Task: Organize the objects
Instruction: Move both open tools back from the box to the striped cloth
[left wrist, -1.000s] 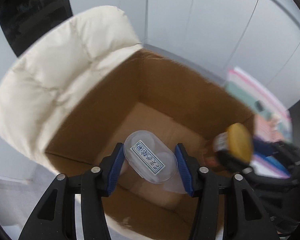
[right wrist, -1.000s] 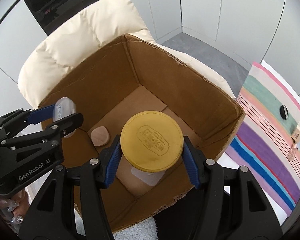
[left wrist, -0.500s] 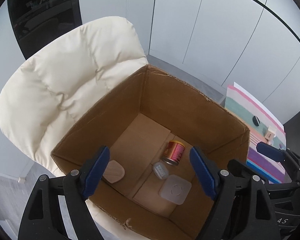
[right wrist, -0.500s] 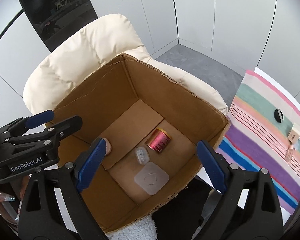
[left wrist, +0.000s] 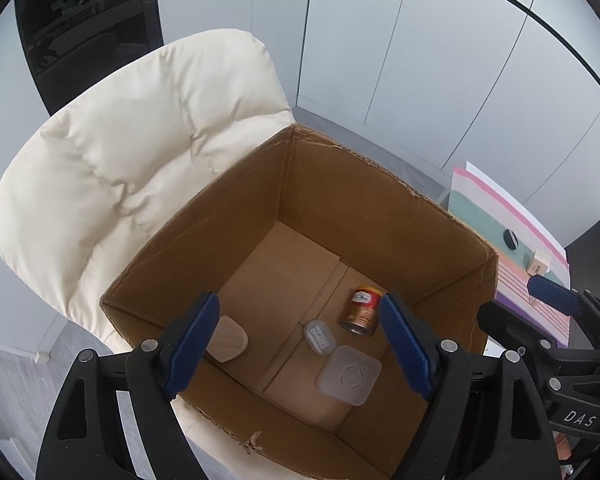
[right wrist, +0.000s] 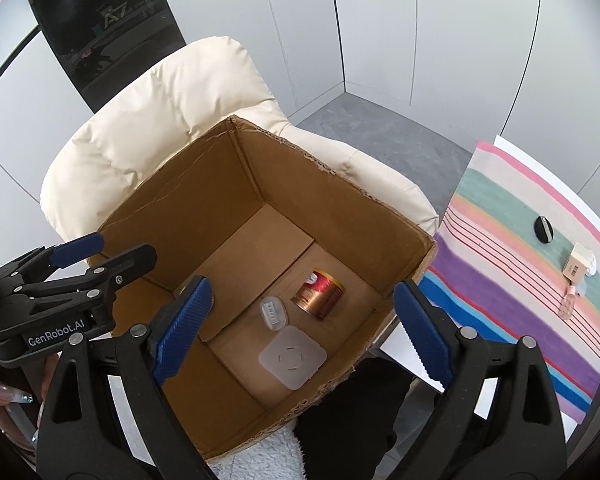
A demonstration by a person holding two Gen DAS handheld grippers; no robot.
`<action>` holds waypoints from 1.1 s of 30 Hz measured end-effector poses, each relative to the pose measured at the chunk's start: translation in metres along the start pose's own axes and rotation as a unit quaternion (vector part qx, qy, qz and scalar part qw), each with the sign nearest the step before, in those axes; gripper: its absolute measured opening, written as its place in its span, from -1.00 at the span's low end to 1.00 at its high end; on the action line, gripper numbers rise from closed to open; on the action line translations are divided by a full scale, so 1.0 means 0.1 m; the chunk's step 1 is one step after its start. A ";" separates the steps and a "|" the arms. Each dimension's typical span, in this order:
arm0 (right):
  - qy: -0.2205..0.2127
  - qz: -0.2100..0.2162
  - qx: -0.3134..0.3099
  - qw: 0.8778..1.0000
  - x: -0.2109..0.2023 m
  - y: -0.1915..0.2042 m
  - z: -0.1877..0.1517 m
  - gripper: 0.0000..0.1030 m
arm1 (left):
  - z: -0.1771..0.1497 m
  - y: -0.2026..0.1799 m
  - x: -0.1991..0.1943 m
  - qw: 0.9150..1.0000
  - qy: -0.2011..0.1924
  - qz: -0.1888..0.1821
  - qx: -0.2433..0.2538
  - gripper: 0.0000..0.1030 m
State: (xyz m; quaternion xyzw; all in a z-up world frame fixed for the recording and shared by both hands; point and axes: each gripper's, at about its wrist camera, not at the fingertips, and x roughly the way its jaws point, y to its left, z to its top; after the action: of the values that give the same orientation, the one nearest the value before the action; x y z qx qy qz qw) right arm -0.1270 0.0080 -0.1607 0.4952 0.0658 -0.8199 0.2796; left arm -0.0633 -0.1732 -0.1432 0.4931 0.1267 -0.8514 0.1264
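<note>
Now both grippers hover above the cardboard box (left wrist: pixel 260 184), left gripper (left wrist: pixel 300 344) and right gripper (right wrist: pixel 300 324) with fingers wide and empty. Inside lie the red can (left wrist: pixel 362 311) on its side, a small clear case (left wrist: pixel 320 336), a square lid (left wrist: pixel 349 374) and a wooden piece (left wrist: pixel 228 340). The can could roll if the box is bumped.

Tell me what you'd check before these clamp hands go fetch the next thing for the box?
1. Left gripper open, nothing held: ok.
2. Right gripper open, nothing held: ok.
3. Red can and small clear case resting on the cardboard box floor: ok.
4. Bare floor left in the box: ok.
5. Items waiting on the striped cloth: ok.
6. Box steady on the cream chair: cannot tell.
</note>
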 end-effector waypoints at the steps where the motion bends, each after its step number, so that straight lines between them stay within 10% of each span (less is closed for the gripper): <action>1: 0.000 0.000 0.000 1.000 0.00 0.00 0.00 0.83 | 0.00 -0.01 0.00 1.000 0.000 0.000 0.001 0.62; 33: -0.008 -0.015 -0.002 1.000 -0.74 0.20 -0.55 0.83 | -0.71 -0.01 -0.71 0.999 -0.003 -0.018 0.026 0.62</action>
State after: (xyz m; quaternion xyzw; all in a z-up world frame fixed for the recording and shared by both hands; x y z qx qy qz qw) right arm -0.0480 0.0418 -0.1222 0.4871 0.0721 -0.8278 0.2689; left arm 0.0278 -0.1421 -0.1150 0.4912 0.1124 -0.8581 0.0986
